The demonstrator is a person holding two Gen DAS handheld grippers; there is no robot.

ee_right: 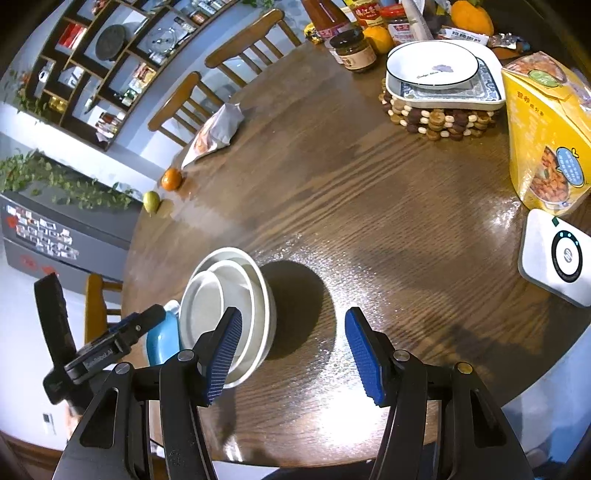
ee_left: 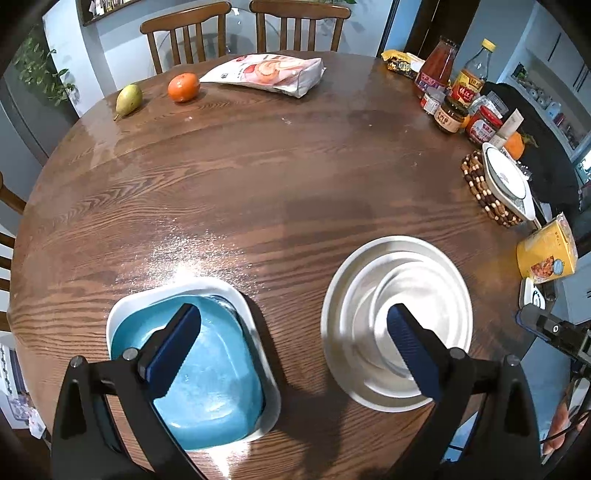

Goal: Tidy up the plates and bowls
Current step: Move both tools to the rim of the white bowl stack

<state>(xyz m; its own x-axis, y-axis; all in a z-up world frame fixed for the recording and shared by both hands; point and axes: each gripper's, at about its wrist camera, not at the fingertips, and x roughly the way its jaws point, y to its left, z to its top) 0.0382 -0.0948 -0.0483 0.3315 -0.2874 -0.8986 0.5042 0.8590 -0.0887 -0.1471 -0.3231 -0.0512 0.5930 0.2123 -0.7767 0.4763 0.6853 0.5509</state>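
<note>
Three nested white bowls [ee_right: 236, 295], two chairs [ee_left: 188, 33], one pear [ee_left: 128, 99].

A pear [ee_left: 128, 98] beside an orange [ee_left: 183, 86]; jars [ee_left: 450, 114] far across the table [ee_left: 295, 177].

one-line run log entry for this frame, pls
left gripper: open, empty | right gripper: open, empty | blue dish in white square dish | white bowls nested | plate stack on trivet

1. The left wrist view looks steeply down along its fingers at the near table [ee_left: 258, 177] edge, close above the blue dish [ee_left: 207, 387] and white bowls [ee_left: 397, 321].
2. The right wrist view faces down across the table [ee_right: 369, 206] from the right.
3. Both show the bowls [ee_right: 236, 295], orange [ee_left: 183, 87] [ee_right: 171, 179] and trivet [ee_left: 484, 192] [ee_right: 439, 122].
</note>
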